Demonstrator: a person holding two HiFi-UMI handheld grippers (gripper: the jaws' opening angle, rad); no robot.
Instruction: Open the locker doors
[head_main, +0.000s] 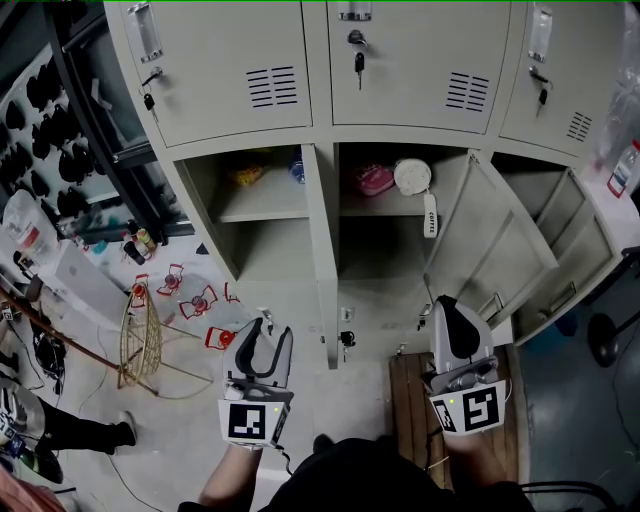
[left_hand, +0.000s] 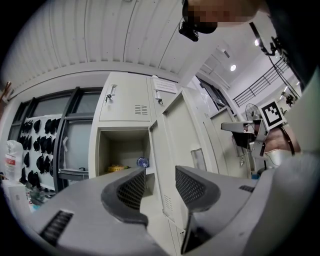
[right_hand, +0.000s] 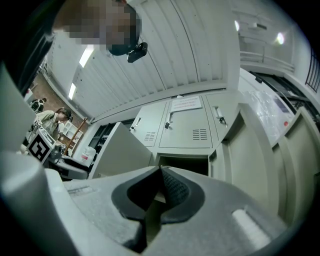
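Observation:
A grey locker bank (head_main: 320, 100) stands in front of me. Its upper doors (head_main: 395, 60) are closed, with keys in their locks. Below them, the left (head_main: 250, 215), middle (head_main: 385, 235) and right (head_main: 560, 215) compartments are open, and a door (head_main: 490, 250) is swung out toward me. My left gripper (head_main: 272, 330) hangs low in front of the left compartment, open and empty. My right gripper (head_main: 447, 302) is by the swung door, shut on nothing. In the left gripper view the left gripper (left_hand: 160, 187) points at an open compartment (left_hand: 122, 150). In the right gripper view the right gripper (right_hand: 161, 187) has its jaws pressed together.
The shelves hold a yellow item (head_main: 248, 176), a blue bottle (head_main: 297, 170), a pink item (head_main: 372, 180) and a white round thing (head_main: 412, 176). A wooden board (head_main: 410, 410) lies under my right hand. On the floor at left are a wire basket (head_main: 145, 340) and red clips (head_main: 195, 300).

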